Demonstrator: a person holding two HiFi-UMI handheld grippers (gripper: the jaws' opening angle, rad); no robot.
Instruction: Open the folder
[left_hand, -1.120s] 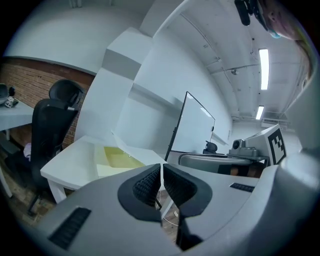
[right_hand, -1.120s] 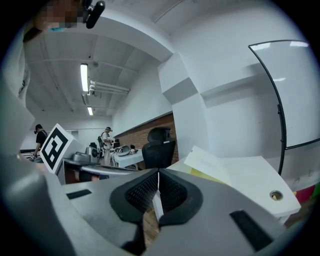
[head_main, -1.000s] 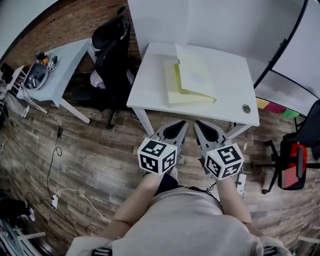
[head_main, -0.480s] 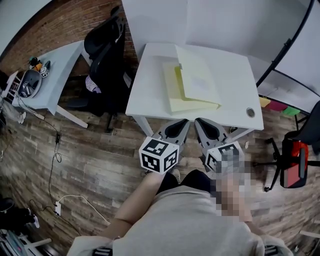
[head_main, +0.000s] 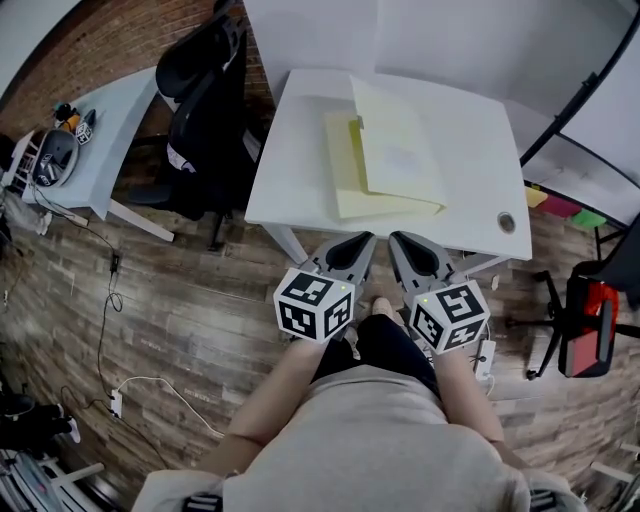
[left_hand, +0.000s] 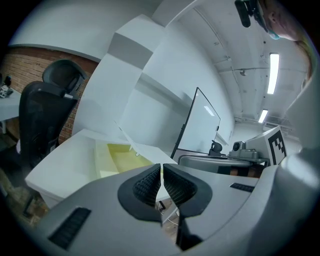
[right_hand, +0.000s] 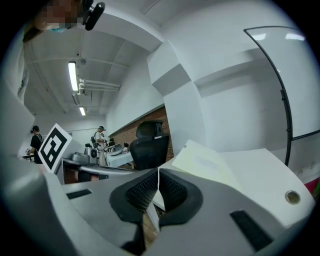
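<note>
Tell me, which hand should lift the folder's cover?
Probably the left gripper: the folder gapes toward its side, and its view looks under the raised cover. It and the right gripper are shut, short of the table.

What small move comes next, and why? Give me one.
Probably reach the left gripper and right gripper forward over the desk toward the near edge of the folder. Both hang short of the desk, fingers shut on nothing, and neither touches the folder.
</note>
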